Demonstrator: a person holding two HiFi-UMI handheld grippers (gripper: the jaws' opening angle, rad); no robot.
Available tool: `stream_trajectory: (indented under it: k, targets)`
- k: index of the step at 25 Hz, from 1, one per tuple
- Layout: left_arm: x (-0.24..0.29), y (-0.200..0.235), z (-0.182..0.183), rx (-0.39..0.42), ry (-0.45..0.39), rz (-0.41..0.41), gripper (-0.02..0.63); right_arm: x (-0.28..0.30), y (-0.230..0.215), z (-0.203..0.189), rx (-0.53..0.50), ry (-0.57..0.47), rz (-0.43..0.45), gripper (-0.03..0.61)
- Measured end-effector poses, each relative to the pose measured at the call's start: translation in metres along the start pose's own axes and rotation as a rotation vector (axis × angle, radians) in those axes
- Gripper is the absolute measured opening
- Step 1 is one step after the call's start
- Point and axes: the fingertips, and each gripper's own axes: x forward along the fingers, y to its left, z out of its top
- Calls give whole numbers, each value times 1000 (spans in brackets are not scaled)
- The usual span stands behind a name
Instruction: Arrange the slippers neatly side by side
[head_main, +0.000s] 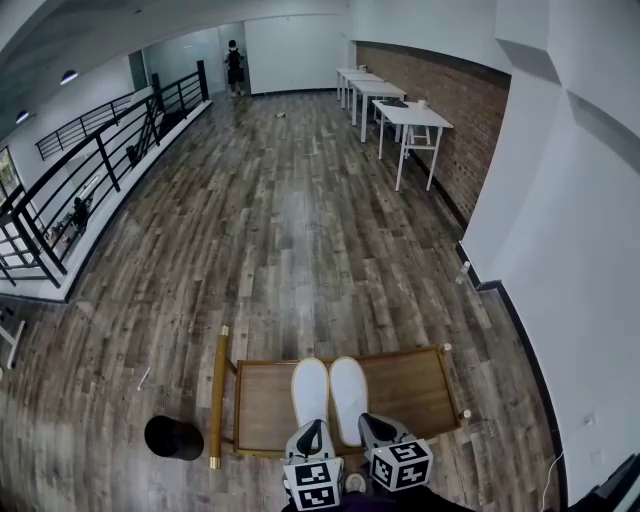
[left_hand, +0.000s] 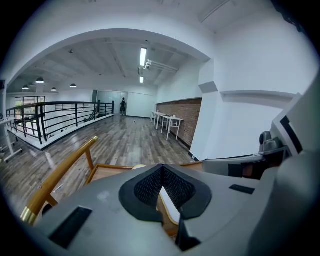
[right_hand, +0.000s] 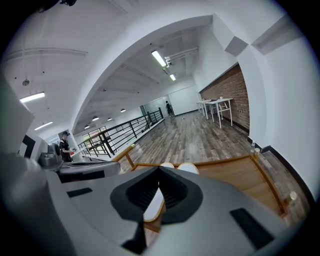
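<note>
Head view: slippers (head_main: 348, 395) side by side, touching, on worktop (head_main: 412, 385); left tool (head_main: 313, 432), right tool (head_main: 372, 426) clenched empty at heels; arranging apparently complete.

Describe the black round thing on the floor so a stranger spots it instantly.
Find the low wooden table holding two white slippers. Just off its left rail, on the plank floor, sits the black round object: the only dark, circular thing there.
</note>
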Motion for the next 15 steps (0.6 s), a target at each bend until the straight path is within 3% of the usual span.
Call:
stream_trajectory:
  k: [15]
  targets:
    - [4, 6, 6, -25, -14, 2, -9, 4, 7, 5, -38, -10, 10, -2]
